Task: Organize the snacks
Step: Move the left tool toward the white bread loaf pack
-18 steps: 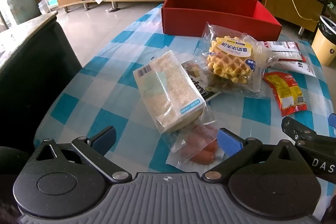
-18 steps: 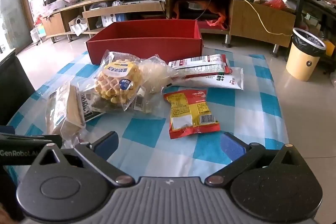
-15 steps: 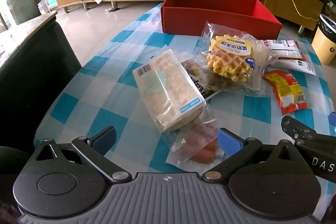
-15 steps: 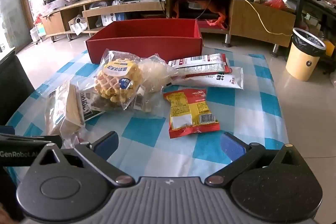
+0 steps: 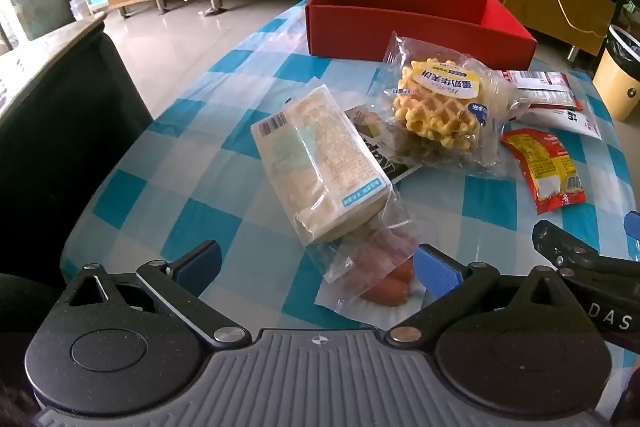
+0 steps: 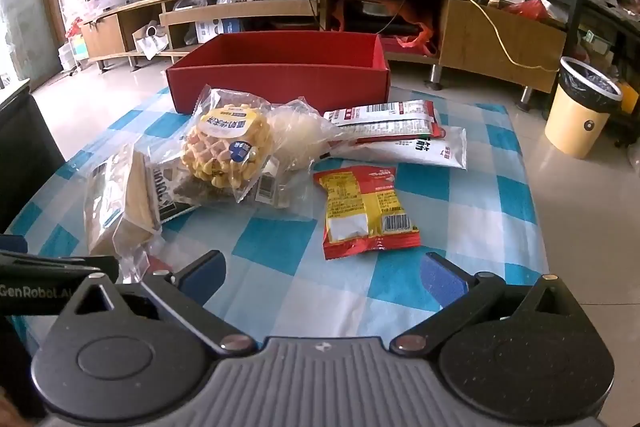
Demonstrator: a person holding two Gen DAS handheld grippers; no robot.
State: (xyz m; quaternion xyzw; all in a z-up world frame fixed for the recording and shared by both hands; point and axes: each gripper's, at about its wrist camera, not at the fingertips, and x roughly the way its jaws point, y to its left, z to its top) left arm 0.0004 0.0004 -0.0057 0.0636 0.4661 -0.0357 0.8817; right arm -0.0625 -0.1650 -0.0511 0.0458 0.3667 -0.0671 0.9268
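Both my left tongs [image 5: 316,265] and right tongs [image 6: 322,269] gape wide, holding nothing. The sausage pack [image 5: 378,273] lies just ahead of the left pair, tucked under the cracker pack [image 5: 320,167]; the red-yellow packet [image 6: 366,213] sits just ahead of the right. The red box [image 6: 280,79] waits far beyond. I judge that grabbing the sausages could drag the crackers, since the wrappers overlap.

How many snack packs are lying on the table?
At least 8, some overlapping: sandwich pack, sausages under it, dark pack, waffle, white bun, two striped packs, white pack, red-yellow pack.
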